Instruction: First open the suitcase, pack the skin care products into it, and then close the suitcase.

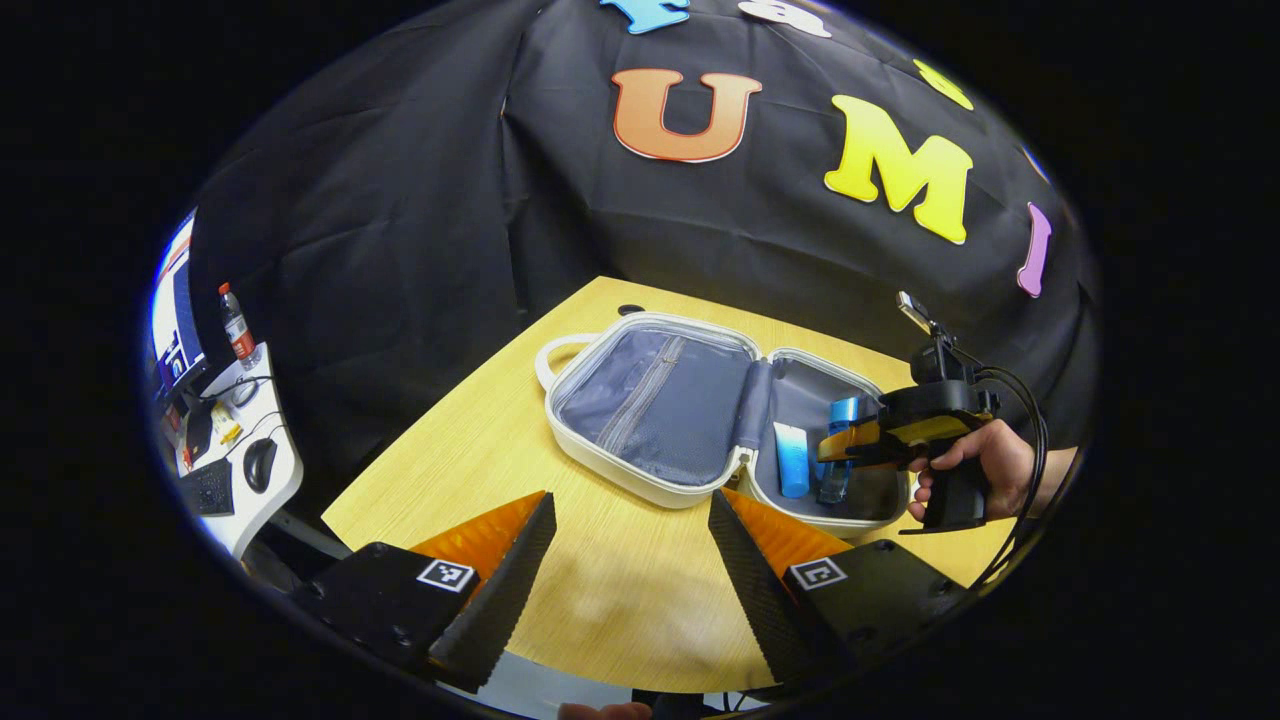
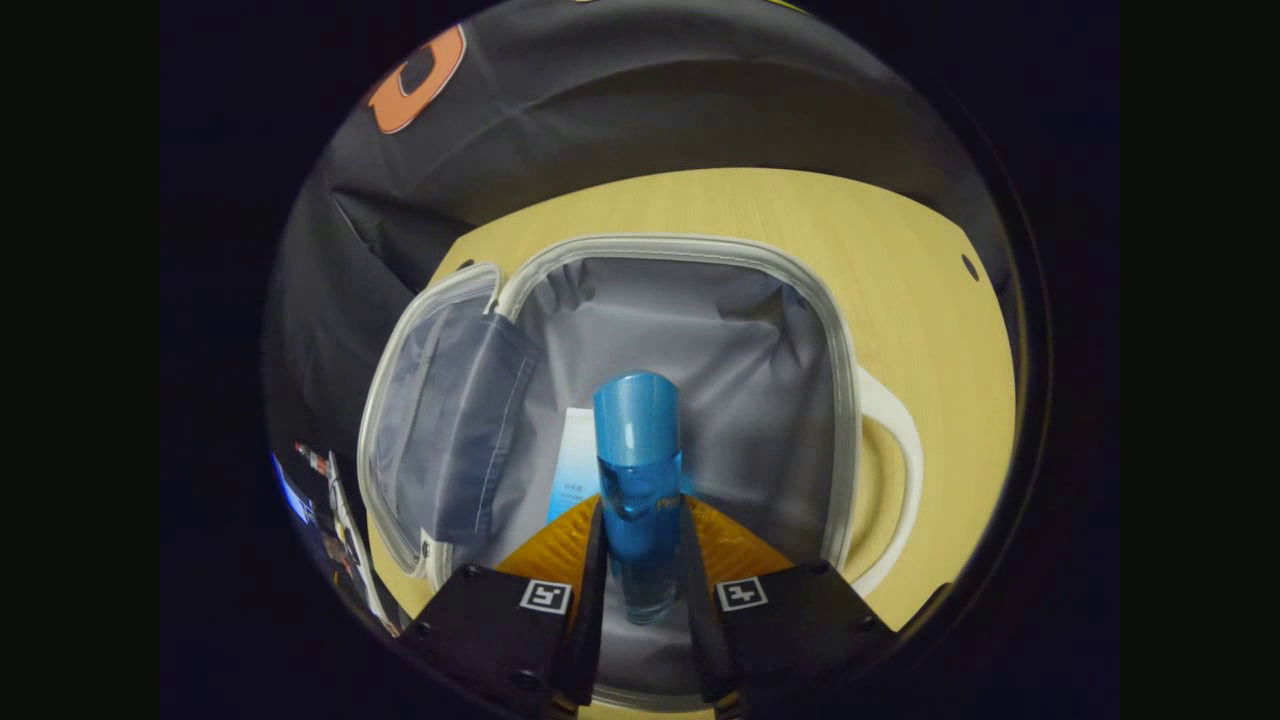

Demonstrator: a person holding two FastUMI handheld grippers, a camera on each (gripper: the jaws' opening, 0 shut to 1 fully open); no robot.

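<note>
The suitcase (image 1: 700, 420) lay open on the tabletop (image 1: 600, 590). The right tool (image 2: 640, 560) gripped a blue bottle (image 2: 638, 480) over it; the left tool (image 1: 630, 560) gaped wide nearby.

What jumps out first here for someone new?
The open suitcase lying flat on the wooden table, both halves up. Next, the blue bottle clamped in the right tongs over the suitcase's right half, beside a white-and-blue tube already lying inside. The left tongs hang open above bare table, nearer than the case.
</note>
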